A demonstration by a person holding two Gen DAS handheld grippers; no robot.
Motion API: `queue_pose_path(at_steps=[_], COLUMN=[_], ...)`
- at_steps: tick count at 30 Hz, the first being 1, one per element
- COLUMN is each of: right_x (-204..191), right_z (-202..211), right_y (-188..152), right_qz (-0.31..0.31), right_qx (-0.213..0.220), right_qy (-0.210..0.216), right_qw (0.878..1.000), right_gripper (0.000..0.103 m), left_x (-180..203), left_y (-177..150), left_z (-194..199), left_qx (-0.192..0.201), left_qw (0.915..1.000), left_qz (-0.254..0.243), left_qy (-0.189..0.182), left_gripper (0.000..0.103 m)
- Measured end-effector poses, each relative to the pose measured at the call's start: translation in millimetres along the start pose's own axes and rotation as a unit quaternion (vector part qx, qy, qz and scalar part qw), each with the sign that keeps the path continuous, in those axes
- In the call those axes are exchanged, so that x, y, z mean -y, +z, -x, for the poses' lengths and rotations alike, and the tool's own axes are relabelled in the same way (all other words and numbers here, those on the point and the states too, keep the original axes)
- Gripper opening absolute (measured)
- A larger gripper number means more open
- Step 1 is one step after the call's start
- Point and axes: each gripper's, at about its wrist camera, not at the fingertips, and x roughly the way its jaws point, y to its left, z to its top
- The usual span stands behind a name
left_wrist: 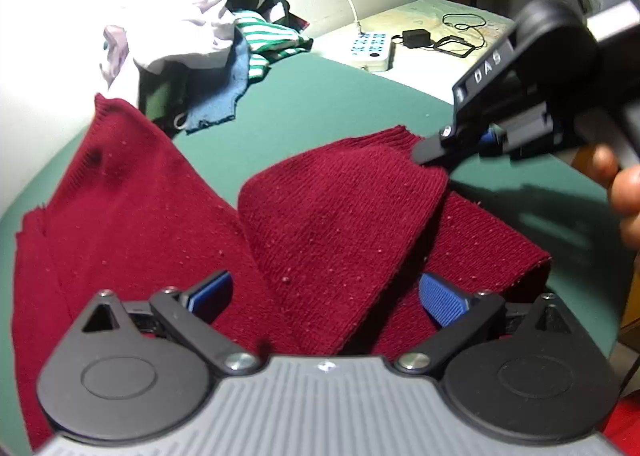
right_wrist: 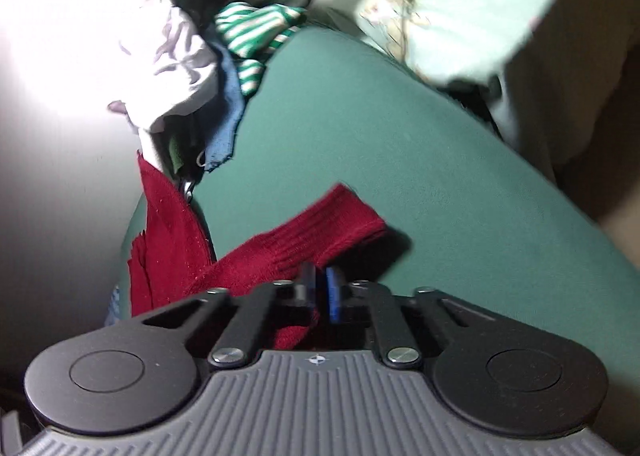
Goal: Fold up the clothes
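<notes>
the red knit sweater (left_wrist: 328,215) lies half folded on the green bench (left_wrist: 320,103). my right hand-held gripper (right_wrist: 320,288) is clamped on its cuff, a thin bite that i think could slip free mid-fold. my left hand-held gripper (left_wrist: 324,296) hangs apart above it; the laundry pile (left_wrist: 208,35) nearby could snag a sleeve.

Two handheld grippers share one build: the left gripper (left_wrist: 326,296) and right gripper (right_wrist: 320,288) each have a ribbed grey body, twin black round discs, black link arms with silver screws, and blue ribbed pads (left_wrist: 442,302). White letters "DAS" mark one black side.
</notes>
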Motion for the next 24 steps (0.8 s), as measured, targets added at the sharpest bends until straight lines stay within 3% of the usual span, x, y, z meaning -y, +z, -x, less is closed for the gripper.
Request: queue_pose_path(at_steps=[5,9,14,17,19,21,24], right_x=[-46,-76,-91,-100,-103,-107,-112], right_z=[14,15,12,14,15,17,17], right_y=[2,-4,-7,-6,-5,-5,-9], right_qz=[0.121,0.201,0.213,0.213,0.219,0.229,0.253], right_qx=[0.027,0.008,-0.027,-0.03,-0.03,-0.029,-0.031], right_qy=[0.039,0.066,0.114,0.131,0.137,0.136,0.136], right_qw=[0.991,0.977,0.97,0.968,0.966,0.963,0.957], right_gripper=[0.006,0.006,0.006,0.006,0.006,0.007,0.011], left_x=[7,16,18,13,7,0,-11], left_y=[5,12,19,22,24,25,24], left_z=[7,6,0,-4,-5,-6,-3], left_qx=[0.026,0.04,0.043,0.038,0.034,0.033,0.04], left_qw=[0.9994,0.9983,0.9979,0.9983,0.9983,0.9979,0.9961], left_qz=[-0.009,-0.024,-0.014,0.006,0.022,0.041,0.063], left_qy=[0.019,0.036,0.045,0.045,0.042,0.039,0.045], left_gripper=[0.1,0.1,0.094,0.069,0.029,0.013,0.004])
